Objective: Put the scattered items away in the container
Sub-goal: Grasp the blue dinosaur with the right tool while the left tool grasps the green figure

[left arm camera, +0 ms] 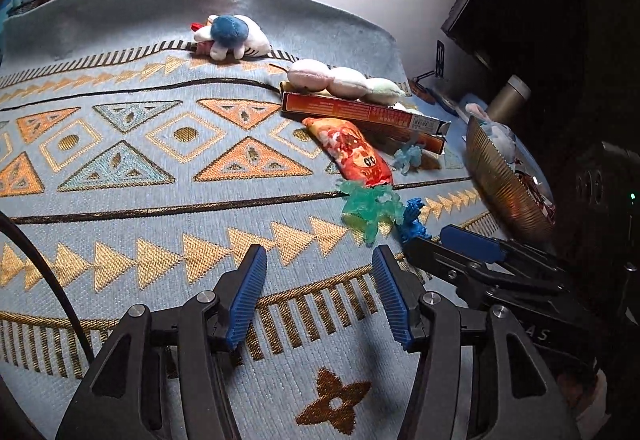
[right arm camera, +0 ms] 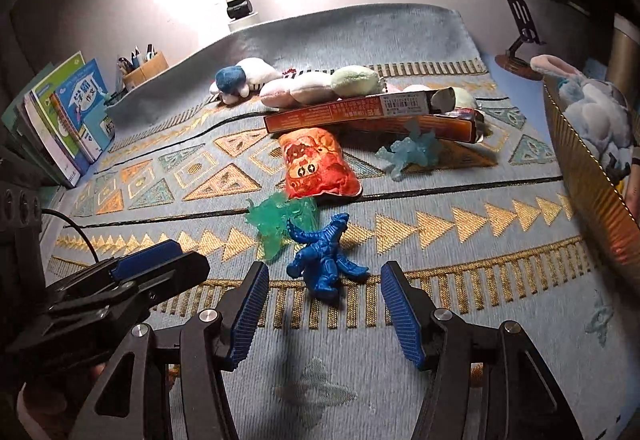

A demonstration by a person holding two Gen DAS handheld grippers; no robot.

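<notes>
The blue dinosaur toy point(right arm camera: 325, 267) lies on the patterned cloth point(right arm camera: 460, 340) covering the desk, just ahead of the right gripper point(right arm camera: 325, 314), whose fingers point(right arm camera: 250, 314) stand apart and empty, the toy beyond their tips. The green dinosaur point(right arm camera: 282, 222) touches its far side. The left gripper point(left arm camera: 320, 298), fingers parted around nothing, hovers just left of the blue dinosaur; the gold basket point(right arm camera: 592, 200) sits well to its right

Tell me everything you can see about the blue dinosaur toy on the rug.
The blue dinosaur is a small, glossy figure that looks like moulded plastic, with ridged body, limbs and a tail. It lies flat on the patterned rug, limbs splayed. Its head end sits against the translucent green figure. The right claw is open, and the toy lies just ahead of it, untouched.
</notes>
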